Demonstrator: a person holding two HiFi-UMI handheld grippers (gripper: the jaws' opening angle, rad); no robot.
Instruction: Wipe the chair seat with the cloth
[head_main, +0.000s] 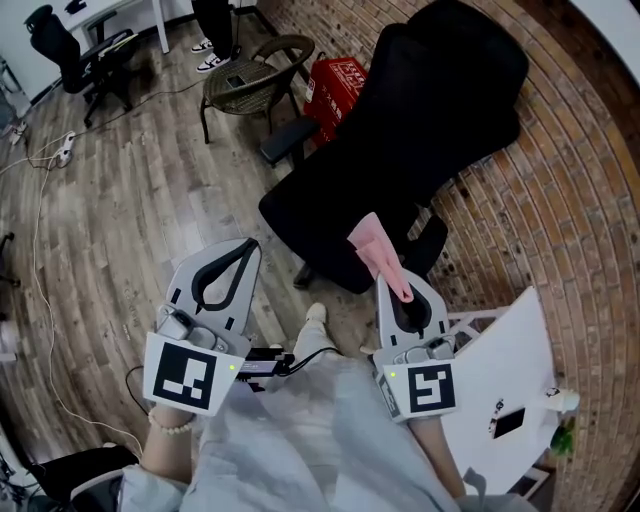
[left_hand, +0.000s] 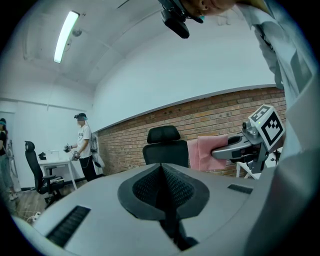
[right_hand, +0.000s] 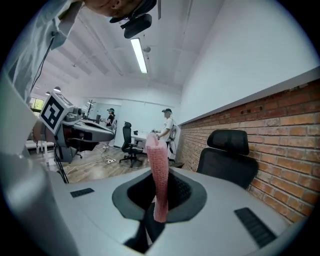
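My right gripper is clamped on the pink cloth, held up near the black chair seat; my left gripper is closed, empty; I'd lay the cloth flat on the seat, then sweep in overlapping strokes.

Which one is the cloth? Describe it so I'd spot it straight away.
Find the brick wall and the big black office chair beside it. Nearer the person, the right tongs pinch a cloth that stands up from them. It is the only pink thing there.
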